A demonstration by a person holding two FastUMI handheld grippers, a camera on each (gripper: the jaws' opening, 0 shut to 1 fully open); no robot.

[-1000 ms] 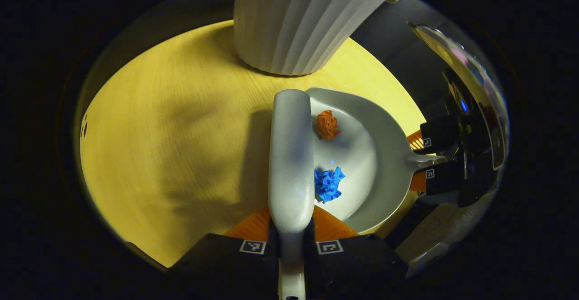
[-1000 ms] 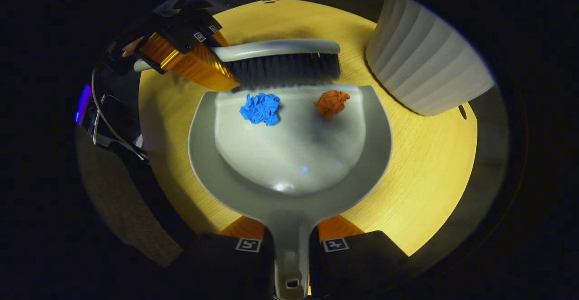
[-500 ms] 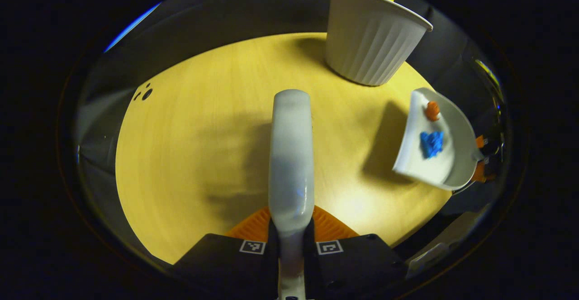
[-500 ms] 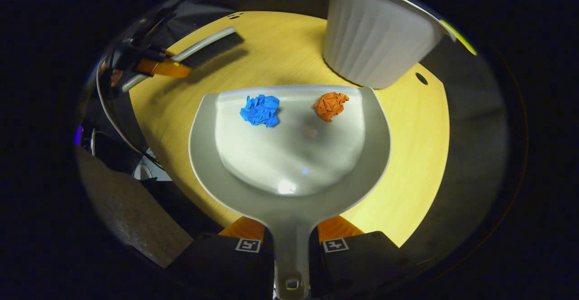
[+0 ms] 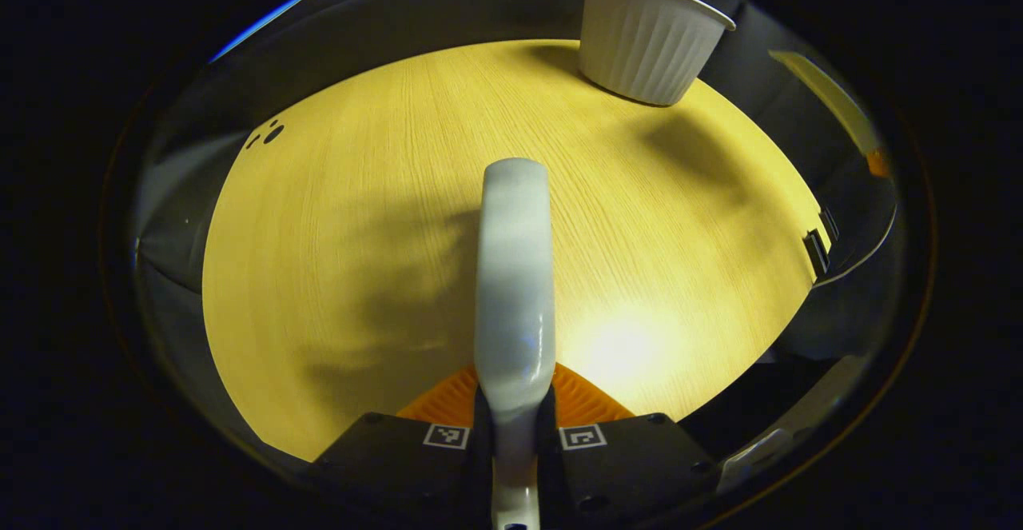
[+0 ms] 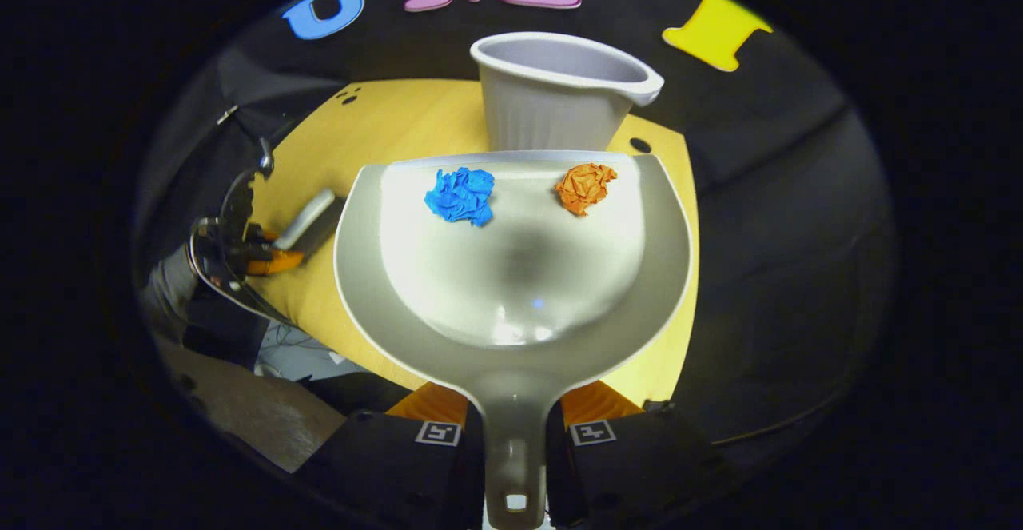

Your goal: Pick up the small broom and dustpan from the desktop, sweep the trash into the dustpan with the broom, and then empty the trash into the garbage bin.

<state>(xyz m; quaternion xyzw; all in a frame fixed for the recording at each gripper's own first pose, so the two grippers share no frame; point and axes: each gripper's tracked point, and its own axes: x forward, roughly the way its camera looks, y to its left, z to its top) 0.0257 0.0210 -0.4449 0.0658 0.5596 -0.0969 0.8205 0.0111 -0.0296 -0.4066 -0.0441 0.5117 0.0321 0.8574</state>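
Your right gripper (image 6: 515, 442) is clamped on the dustpan (image 6: 511, 290) by its handle, both fingers pressing on the stem, and the pan hangs in the air above the desk (image 6: 384, 126). Two pieces of trash lie in it near the front lip: a blue paper wad (image 6: 459, 194) to one side and an orange paper wad (image 6: 586, 186) to the other, well apart. Just beyond that lip stands the white ribbed garbage bin (image 6: 559, 98), its mouth open toward you.

Your left gripper (image 5: 515, 438) is closed on the small broom (image 5: 514, 274) by its handle, held over bare desk, with the bin far off at the desk's far edge in the left gripper view.

Sweeping looks done; what remains is the tipping. The wads sit right at the open lip, so any forward tilt before the lip is over the bin's mouth would probably roll them out onto the desk. They are also set wide across the pan, and the bin's mouth looks narrower than the pan's front, so a flat pour may drop one wad outside the rim. Knocking the bin's wall with the lip could tip it. Bring the lip in over the rim before you tilt, then pour slowly.
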